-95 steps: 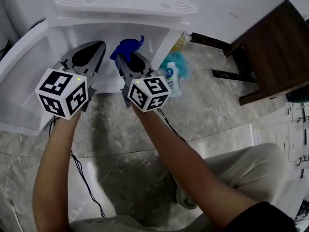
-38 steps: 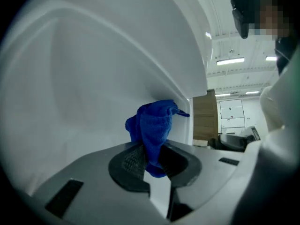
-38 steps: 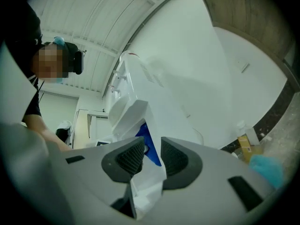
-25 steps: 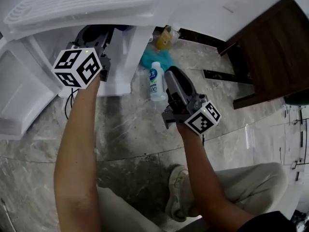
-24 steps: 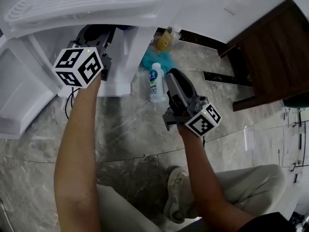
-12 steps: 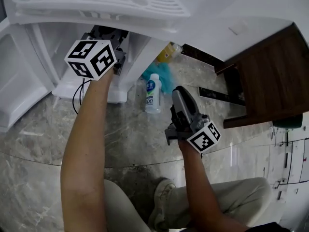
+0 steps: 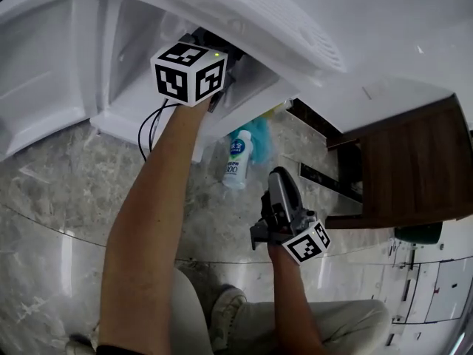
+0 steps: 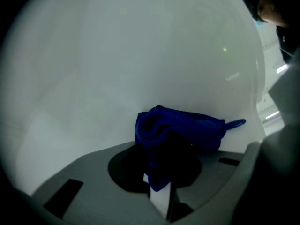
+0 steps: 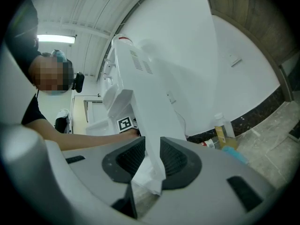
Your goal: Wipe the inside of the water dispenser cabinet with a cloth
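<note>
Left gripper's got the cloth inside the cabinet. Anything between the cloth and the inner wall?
Nothing visible. The left gripper clamps the blue cloth, and only the bare white cabinet wall shows right behind it. Whether cloth and wall touch can't be told.

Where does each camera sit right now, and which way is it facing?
Head view: on the person's head, facing steeply down at the floor and water dispenser; left forearm and right forearm show.
Left gripper view: on the left gripper, facing the cabinet's white inner wall; jaws grip the blue cloth.
Right gripper view: on the right gripper, low, facing level at the dispenser's side; jaws apart.
Shared: head and right gripper views both show the left marker cube and teal cloth.
</note>
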Motion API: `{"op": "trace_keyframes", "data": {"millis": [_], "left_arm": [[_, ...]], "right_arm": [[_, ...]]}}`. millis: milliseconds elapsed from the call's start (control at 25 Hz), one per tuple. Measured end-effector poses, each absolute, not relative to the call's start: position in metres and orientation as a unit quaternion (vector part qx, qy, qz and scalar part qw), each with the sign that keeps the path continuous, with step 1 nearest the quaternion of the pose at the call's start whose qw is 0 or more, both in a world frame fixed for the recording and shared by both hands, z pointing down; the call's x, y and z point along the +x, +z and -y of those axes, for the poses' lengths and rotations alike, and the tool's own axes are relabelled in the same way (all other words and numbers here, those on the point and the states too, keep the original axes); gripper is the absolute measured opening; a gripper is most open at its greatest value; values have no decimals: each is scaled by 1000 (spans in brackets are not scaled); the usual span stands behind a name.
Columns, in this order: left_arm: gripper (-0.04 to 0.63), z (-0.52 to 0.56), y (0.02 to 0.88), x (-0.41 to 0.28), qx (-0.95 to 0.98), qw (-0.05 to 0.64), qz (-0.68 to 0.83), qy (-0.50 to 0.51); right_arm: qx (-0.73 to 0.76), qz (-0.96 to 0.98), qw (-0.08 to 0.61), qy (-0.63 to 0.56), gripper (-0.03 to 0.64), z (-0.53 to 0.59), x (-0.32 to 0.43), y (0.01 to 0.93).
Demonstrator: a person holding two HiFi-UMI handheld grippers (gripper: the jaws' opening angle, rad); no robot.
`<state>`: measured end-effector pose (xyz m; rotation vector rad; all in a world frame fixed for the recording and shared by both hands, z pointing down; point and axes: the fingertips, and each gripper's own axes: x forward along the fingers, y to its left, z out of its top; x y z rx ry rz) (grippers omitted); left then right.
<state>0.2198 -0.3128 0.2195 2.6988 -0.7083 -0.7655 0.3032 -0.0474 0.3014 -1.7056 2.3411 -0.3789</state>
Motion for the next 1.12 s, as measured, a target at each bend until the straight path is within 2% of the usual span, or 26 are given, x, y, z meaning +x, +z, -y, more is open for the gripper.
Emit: {"op": "trace_keyframes", "data": {"millis": [200, 480, 640, 920, 1120], "left_arm": [[58, 314, 220, 222, 926, 132, 222, -275], [55, 292, 207, 226, 940, 81, 165, -288], [55, 281, 211, 223, 936, 89, 127, -316], [55, 306, 206, 230, 939, 80, 194, -273], [55, 298, 205, 228, 941, 72, 171, -283]], "right_arm": [[-572, -804, 98, -129, 92, 47, 290, 299], [-566, -808, 92, -136, 92, 47, 282, 307], [-570, -804, 93, -140, 92, 48, 288, 311], [-574, -799, 99, -150, 91, 44, 291, 316], [-581, -793, 104, -152, 92, 43, 295, 320]]}}
